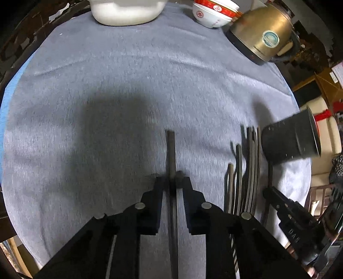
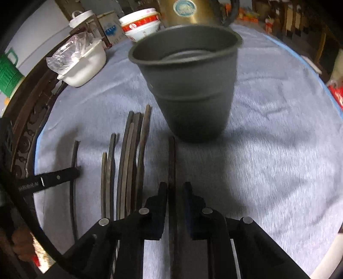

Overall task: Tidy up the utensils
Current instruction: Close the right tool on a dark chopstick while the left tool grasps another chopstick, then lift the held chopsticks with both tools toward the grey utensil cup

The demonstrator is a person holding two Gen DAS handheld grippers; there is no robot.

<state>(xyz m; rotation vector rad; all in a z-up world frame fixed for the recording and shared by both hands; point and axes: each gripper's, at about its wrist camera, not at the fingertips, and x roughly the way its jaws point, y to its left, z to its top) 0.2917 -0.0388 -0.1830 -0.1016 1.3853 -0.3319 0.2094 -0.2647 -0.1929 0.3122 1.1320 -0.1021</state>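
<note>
Grey cloth-covered table with both grippers low over it, pointing away from the person.

Left gripper pinches a single dark chopstick; right gripper straddles another chopstick, contact unclear. The loose chopsticks lie just left of it, and the grey cup stands directly ahead. Kettle, bowls and white pot line the far edge.

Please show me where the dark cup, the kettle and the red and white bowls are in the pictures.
cup point(image 2: 188, 85), right wrist view, on its outer wall below the rim.
kettle point(image 1: 259, 36), left wrist view, on its brass body.
bowls point(image 2: 141, 26), right wrist view, on the side of the stack.
</note>
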